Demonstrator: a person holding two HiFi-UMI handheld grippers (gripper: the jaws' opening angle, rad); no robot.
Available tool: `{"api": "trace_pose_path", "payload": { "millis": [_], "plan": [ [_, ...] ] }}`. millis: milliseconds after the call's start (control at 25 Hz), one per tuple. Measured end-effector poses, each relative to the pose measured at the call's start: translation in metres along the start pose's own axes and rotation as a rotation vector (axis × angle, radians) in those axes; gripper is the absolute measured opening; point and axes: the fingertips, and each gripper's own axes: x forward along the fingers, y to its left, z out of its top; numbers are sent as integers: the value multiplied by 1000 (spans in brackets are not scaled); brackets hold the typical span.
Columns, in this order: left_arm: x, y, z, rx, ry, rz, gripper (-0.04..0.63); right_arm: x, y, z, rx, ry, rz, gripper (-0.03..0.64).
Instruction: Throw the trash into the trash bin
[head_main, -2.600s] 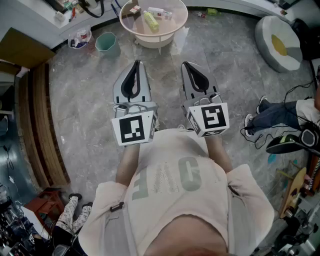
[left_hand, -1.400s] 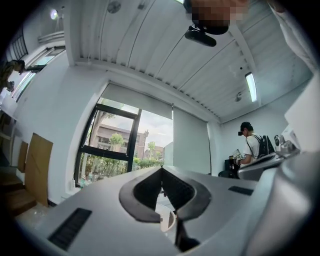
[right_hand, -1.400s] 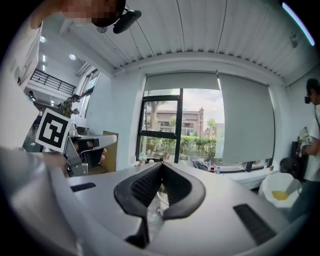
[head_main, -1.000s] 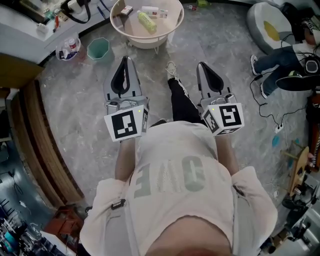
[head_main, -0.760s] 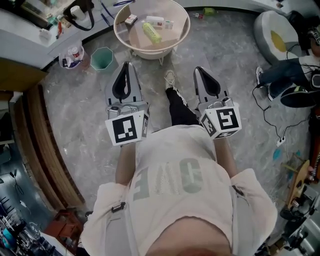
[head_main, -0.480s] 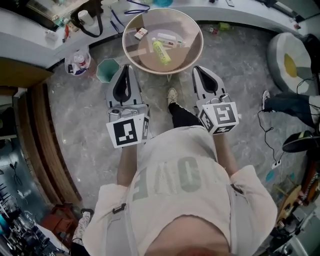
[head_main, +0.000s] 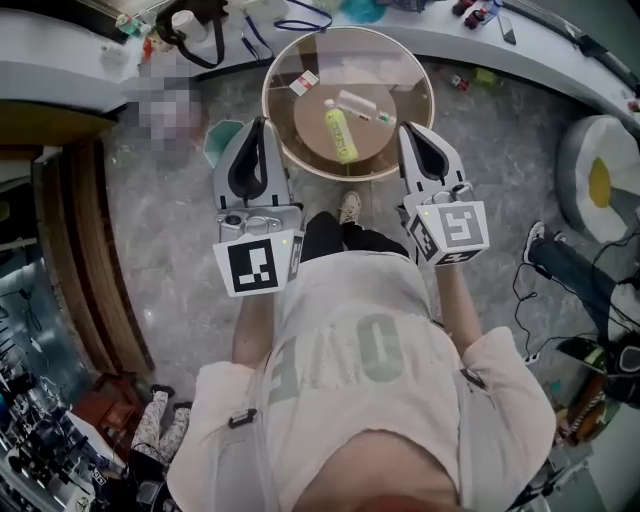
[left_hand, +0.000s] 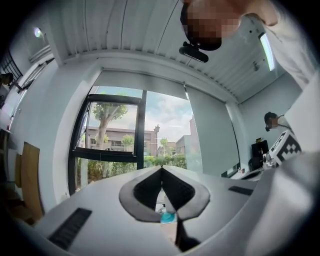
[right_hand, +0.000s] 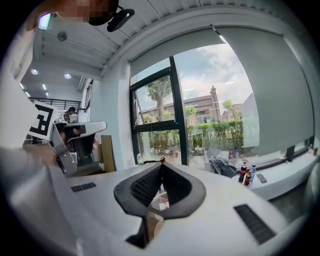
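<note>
On the round glass-rimmed table (head_main: 285, 140) lie a yellow-green bottle (head_main: 340, 131), a small carton (head_main: 304, 83) and a white wrapper (head_main: 362, 104). A teal trash bin (head_main: 217, 141) stands on the floor left of the table, partly hidden by my left gripper (head_main: 262, 125). That gripper is level, shut and empty, with its tips over the table's left rim. My right gripper (head_main: 410, 130) is also shut and empty, at the table's right rim. In the gripper views the left gripper (left_hand: 161, 170) and the right gripper (right_hand: 161, 162) both show their jaws meeting at the tips. The small carton (right_hand: 162, 205) shows below the right one's jaws.
A white counter (head_main: 60, 60) with cables and small items curves behind the table. Wooden slats (head_main: 75, 250) lie on the floor at left. A round cushion (head_main: 600, 180) and another person's legs (head_main: 570, 275) are at right. My own shoe (head_main: 350, 207) is just before the table.
The table and the bin have come much nearer in the head view and now lie between the gripper tips. Both grippers stayed shut and side by side.
</note>
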Motion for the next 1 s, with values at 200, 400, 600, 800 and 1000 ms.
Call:
{"api": "trace_pose_path", "payload": {
  "millis": [200, 400, 600, 800, 1000],
  "plan": [
    [31, 25, -22, -36, 10, -13, 12, 30, 1, -17, 46, 51, -25, 14],
    [73, 24, -19, -51, -46, -116, 12, 41, -17, 10, 53, -8, -115, 14],
    [111, 23, -10, -102, -86, -187, 12, 54, -35, 39, 15, -73, -164, 14],
    [136, 25, -15, -88, -64, -235, 12, 76, -38, 51, 19, -87, -180, 14],
    [155, 27, -43, -130, 12, -259, 12, 95, -45, 54, 70, -83, -199, 14]
  ]
}}
